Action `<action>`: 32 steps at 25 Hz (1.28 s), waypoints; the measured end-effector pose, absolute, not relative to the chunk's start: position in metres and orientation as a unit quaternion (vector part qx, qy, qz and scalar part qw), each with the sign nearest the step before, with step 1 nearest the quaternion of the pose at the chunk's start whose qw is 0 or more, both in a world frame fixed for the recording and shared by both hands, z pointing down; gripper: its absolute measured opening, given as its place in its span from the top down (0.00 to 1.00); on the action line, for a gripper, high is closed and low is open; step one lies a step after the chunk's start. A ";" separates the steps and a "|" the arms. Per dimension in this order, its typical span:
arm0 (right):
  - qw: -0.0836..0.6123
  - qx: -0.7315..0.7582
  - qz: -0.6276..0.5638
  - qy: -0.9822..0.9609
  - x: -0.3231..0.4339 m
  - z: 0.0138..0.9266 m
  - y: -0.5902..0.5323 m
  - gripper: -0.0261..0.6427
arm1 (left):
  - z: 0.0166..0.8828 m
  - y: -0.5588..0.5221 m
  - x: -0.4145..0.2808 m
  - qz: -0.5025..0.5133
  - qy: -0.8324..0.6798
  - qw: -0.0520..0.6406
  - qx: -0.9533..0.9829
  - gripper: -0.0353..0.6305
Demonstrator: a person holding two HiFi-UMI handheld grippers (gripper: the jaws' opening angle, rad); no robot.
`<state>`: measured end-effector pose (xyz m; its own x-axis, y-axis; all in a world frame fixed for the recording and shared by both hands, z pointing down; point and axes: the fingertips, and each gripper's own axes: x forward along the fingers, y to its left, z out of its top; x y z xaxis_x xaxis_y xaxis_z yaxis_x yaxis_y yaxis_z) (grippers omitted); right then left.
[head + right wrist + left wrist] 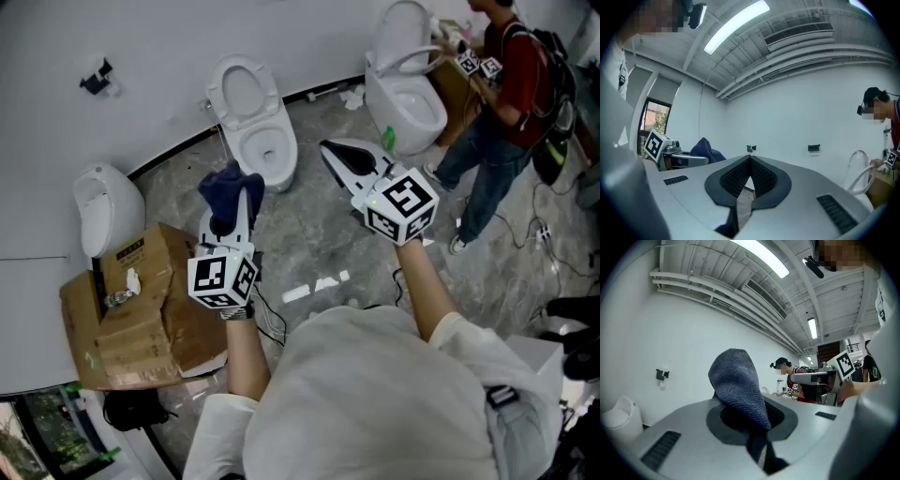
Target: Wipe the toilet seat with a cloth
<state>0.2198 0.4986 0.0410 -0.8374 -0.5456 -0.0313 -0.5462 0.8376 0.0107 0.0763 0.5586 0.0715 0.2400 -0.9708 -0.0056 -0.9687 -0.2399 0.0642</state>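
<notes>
Jaws: left gripper (232,208) gripped the blue cloth (228,187), right gripper (336,156) sat closed, empty; I'd have kept it flat along the toilet seat (217,94)

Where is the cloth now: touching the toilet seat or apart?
Apart. The left gripper view shows the cloth pinched in the left hand-held gripper, standing free against bare wall, no toilet seat near.

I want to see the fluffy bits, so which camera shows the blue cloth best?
The left gripper view: the cloth fills the middle, pinched in the left gripper's jaws, weave clear. The head view shows a small dark bundle from above; the right gripper view, only a far-off corner.
</notes>
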 end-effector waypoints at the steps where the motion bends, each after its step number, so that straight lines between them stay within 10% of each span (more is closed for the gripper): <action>1: 0.013 -0.285 0.010 0.959 0.222 0.041 0.496 0.92 | 0.072 0.556 0.079 -0.022 -0.616 0.024 0.787 0.88; 32: 0.028 -0.263 -0.012 0.964 0.230 0.064 0.365 0.92 | 0.102 0.440 0.039 -0.021 -0.655 0.027 0.755 0.88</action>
